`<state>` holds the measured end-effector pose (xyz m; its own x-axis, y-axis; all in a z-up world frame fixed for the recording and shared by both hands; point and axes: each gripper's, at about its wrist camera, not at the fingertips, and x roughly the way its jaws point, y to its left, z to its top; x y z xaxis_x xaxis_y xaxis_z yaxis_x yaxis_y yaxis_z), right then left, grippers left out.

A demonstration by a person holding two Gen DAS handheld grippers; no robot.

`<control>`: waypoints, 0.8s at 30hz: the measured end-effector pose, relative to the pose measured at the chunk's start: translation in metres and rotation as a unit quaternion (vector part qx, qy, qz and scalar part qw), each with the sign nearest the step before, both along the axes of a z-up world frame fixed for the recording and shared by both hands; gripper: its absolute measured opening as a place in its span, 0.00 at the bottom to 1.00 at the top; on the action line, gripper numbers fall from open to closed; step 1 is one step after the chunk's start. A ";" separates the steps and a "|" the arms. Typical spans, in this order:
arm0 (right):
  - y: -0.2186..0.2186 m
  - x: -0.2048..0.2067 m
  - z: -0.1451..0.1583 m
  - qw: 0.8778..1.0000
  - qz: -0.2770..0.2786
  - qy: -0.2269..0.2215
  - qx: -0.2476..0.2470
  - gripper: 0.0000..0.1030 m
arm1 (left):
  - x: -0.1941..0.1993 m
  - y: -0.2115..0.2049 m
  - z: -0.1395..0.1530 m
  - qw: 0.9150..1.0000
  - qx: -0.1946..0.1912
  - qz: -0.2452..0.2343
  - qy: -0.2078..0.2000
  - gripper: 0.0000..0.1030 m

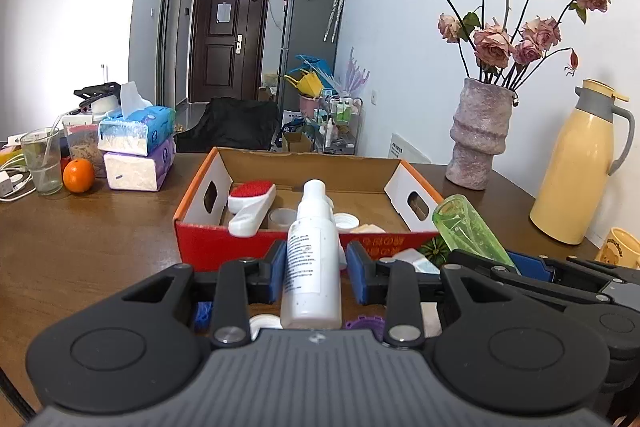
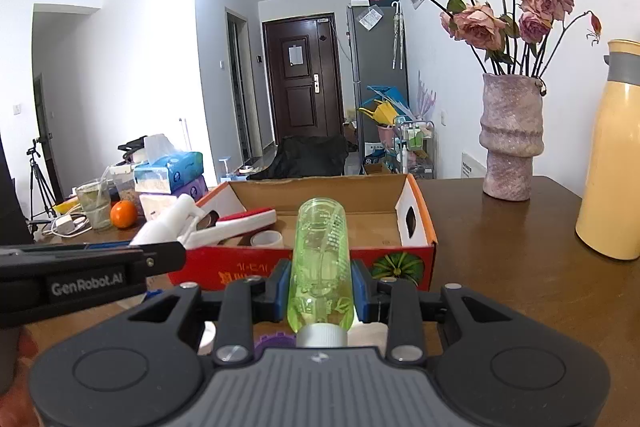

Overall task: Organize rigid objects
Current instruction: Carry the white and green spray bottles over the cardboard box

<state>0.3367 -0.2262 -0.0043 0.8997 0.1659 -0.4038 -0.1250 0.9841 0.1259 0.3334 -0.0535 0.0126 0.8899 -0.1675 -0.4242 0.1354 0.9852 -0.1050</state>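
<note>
Two hand-held grippers hover side by side above a brown wooden table [image 1: 100, 227], each clamped on a bottle. The left gripper [image 1: 311, 273] has its blue pads closed on a white spray bottle [image 1: 310, 259], which stands nozzle-up between the fingers, its printed label facing the camera. Just to its right, the right gripper [image 2: 320, 291] is closed around a translucent green bottle [image 2: 320, 263], held with its white cap nearest the camera and its base pointing away.

Beneath the grippers, small items lie on the table, among them a purple toothed piece [image 1: 365, 323] and a white lid [image 1: 264, 323], both partly hidden.

Directly ahead sits an open cardboard box [image 1: 304, 239] with a red front and orange rim. Inside it rest a white brush with a red pad [image 1: 252, 205], a roll of clear tape [image 1: 281, 218] and a white cap [image 1: 346, 221].

Left of the box are two stacked tissue packs [image 1: 138, 147], an orange [image 1: 79, 175] and a clear cup [image 1: 42, 161]. To the right stand a speckled vase [image 1: 480, 135] of dried pink roses [image 1: 512, 7], a yellow thermos jug [image 1: 580, 163] and a yellow mug [image 1: 620, 249].

Beyond the table, a dark brown door [image 1: 226, 35] closes the hallway, with a grey refrigerator [image 1: 310, 35] beside it.
</note>
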 end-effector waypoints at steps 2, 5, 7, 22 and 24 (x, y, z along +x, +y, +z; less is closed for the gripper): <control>0.000 0.006 0.002 1.000 0.000 -0.001 0.000 0.29 | 0.005 -0.001 0.002 1.000 0.000 0.001 -0.002 0.33; 0.000 0.014 0.003 1.000 0.000 0.001 0.004 0.29 | 0.012 -0.002 0.004 1.000 0.000 0.002 -0.006 0.33; 0.000 0.020 0.003 1.000 -0.001 0.001 0.006 0.29 | 0.019 -0.003 0.007 1.000 -0.002 0.004 -0.007 0.33; -0.008 0.078 0.008 1.000 -0.008 -0.002 0.018 0.29 | 0.073 -0.012 0.015 1.000 -0.008 0.023 -0.011 0.33; -0.009 0.085 0.008 1.000 -0.006 0.000 0.020 0.29 | 0.081 -0.013 0.014 1.000 -0.010 0.026 -0.010 0.33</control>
